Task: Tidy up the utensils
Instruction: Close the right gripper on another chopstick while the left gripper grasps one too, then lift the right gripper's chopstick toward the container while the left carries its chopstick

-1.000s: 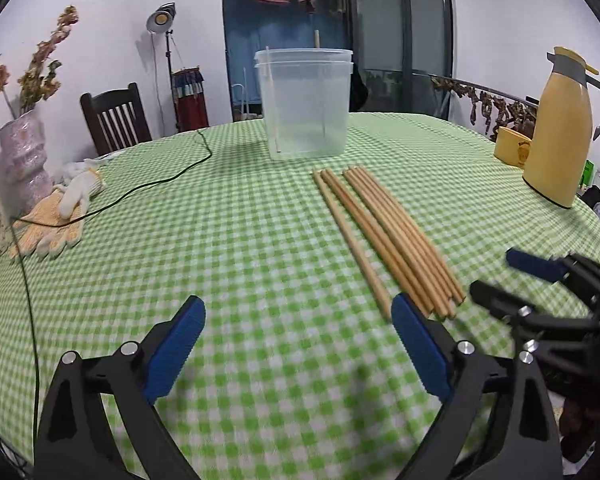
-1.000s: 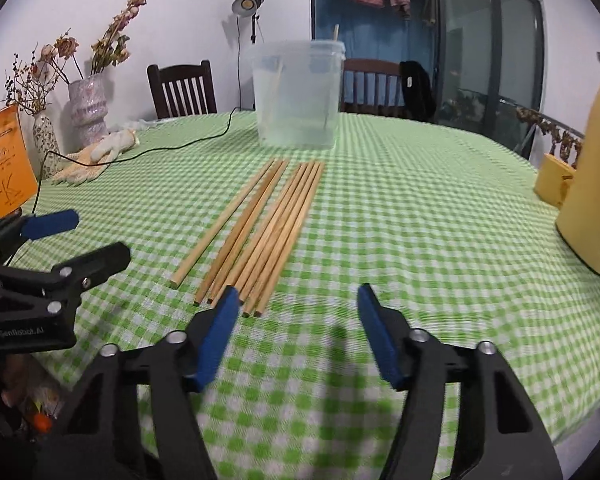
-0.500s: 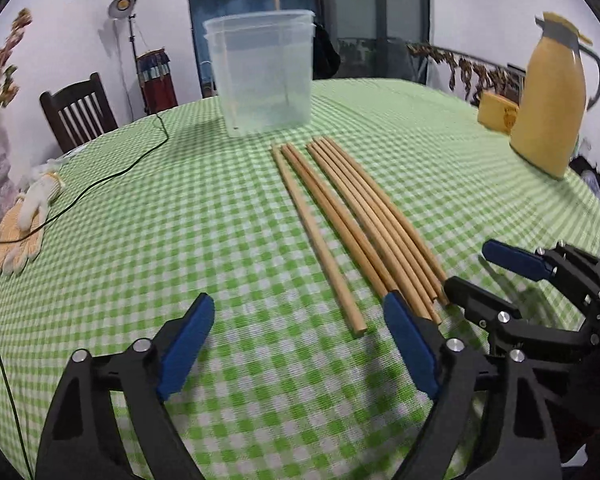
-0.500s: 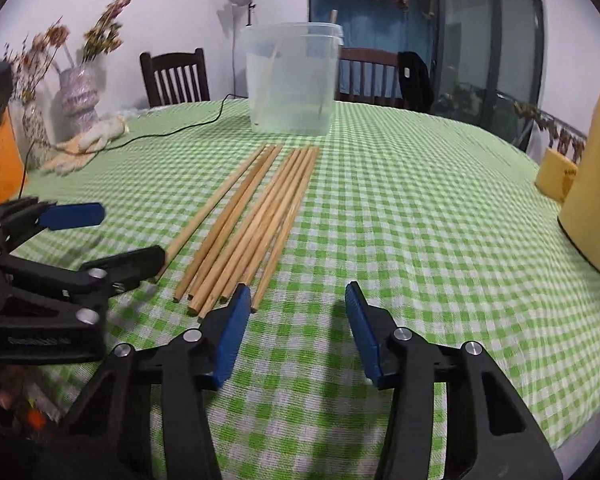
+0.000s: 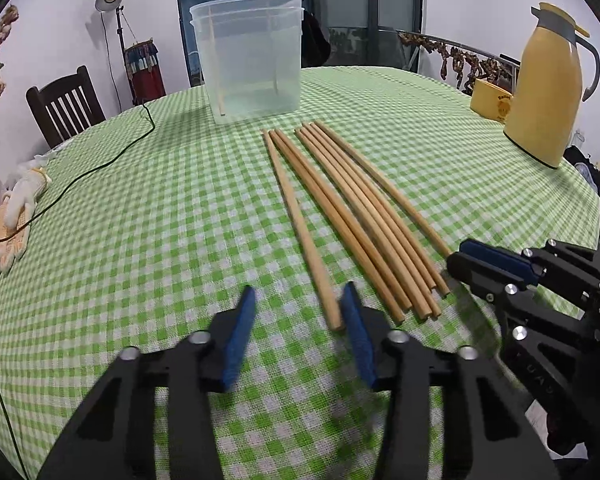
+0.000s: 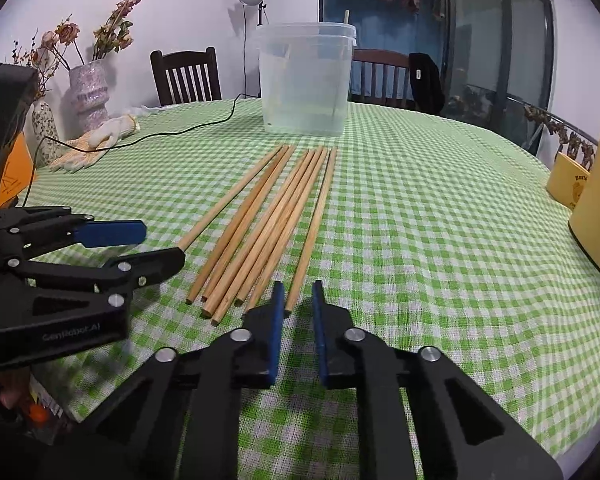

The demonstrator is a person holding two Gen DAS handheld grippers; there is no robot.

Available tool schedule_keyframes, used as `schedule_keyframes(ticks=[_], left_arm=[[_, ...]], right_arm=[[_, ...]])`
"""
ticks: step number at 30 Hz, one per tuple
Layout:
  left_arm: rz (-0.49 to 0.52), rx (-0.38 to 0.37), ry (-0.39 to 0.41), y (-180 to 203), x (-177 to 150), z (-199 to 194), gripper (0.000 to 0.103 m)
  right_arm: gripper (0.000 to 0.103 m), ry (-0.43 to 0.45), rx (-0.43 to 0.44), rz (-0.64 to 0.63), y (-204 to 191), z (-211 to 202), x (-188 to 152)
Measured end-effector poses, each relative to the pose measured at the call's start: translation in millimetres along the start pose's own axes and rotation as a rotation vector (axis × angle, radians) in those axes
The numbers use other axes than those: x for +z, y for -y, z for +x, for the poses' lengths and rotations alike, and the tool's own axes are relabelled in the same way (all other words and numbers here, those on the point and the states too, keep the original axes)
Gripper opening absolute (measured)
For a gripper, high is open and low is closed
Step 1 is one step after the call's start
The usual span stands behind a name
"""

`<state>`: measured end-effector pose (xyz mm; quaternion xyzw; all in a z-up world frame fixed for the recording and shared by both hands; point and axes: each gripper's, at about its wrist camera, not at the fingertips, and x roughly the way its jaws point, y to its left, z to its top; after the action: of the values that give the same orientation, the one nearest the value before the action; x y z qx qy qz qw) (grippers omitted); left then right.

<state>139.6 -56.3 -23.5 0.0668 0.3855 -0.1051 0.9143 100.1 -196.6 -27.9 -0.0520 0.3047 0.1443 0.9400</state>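
Seven wooden chopsticks lie side by side on the green-checked tabletop, running from near the clear plastic tub toward the two grippers. The tub stands upright at the far end of the row and already contains at least two sticks leaning against its walls.

Left gripper: jaws partly open, having just been closing. The near end of the leftmost chopstick sits between the blue pads, just beside the right-hand pad; contact cannot be confirmed, and the other pad stands clear of it. The stick lies flat on the cloth.

Right gripper: jaws have just been closing and now stand narrowly apart. The near tip of the rightmost chopstick reaches the mouth of the pads, close to the left one; a firm hold is not evident.

Elsewhere on the tabletop: a yellow thermos jug to the right, a work glove and a black cable to the left.
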Motion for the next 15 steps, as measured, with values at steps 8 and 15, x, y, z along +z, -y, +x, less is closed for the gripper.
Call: schedule_keyframes(ticks=[8,15], left_arm=[[-0.064,0.002,0.002,-15.1,-1.1,-3.7,0.004],[-0.101,-0.007,0.013,-19.8,-9.1,-13.8,0.004]], right_arm=[[0.005,0.002,-0.015,0.025,7.4,-7.1,-3.0],[0.005,0.033,-0.030,0.023,10.9,-21.6,-3.1]])
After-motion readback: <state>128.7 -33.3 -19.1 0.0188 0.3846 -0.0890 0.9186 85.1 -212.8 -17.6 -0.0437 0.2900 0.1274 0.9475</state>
